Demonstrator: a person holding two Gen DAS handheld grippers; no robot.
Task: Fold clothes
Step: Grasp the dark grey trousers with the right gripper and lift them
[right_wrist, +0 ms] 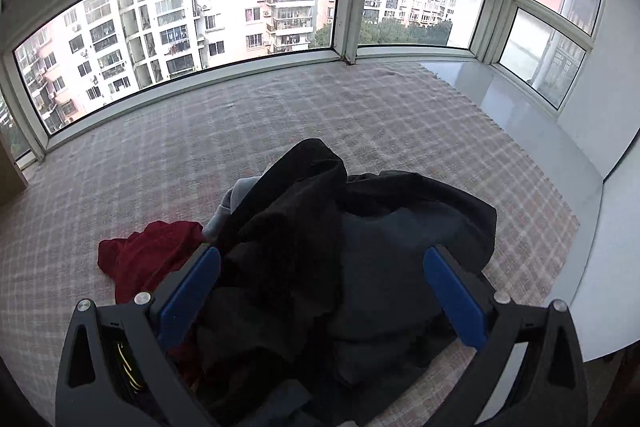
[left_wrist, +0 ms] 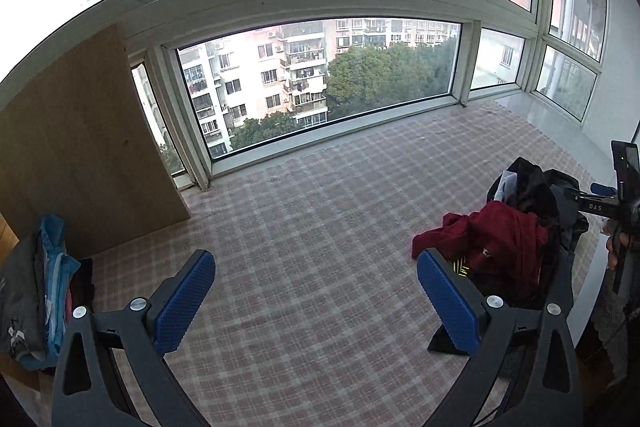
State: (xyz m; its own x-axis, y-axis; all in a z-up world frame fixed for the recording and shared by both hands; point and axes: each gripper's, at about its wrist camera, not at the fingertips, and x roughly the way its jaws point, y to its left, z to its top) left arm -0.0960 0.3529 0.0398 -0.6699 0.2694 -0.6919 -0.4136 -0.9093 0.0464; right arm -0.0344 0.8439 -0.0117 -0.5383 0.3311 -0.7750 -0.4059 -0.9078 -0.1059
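Observation:
A heap of unfolded clothes lies on the checked cloth [left_wrist: 320,227]: a dark red garment [left_wrist: 496,239] in front, black and dark grey garments [left_wrist: 532,187] behind. My left gripper [left_wrist: 316,279] hovers open over bare cloth, left of the heap. The right wrist view looks down on the same heap, where a black garment [right_wrist: 304,211] drapes over a dark grey one [right_wrist: 392,267] and the red garment [right_wrist: 148,255] pokes out at the left. My right gripper [right_wrist: 322,279] is open, its blue pads on either side of the dark pile with nothing gripped. The right gripper's body [left_wrist: 616,203] shows at the right edge of the left wrist view.
A stack of folded clothes [left_wrist: 36,295], grey and light blue, sits at the far left beside a wooden board [left_wrist: 88,163]. Large windows [left_wrist: 320,83] border the far side. A white ledge [right_wrist: 592,267] runs along the right, past the cloth's edge.

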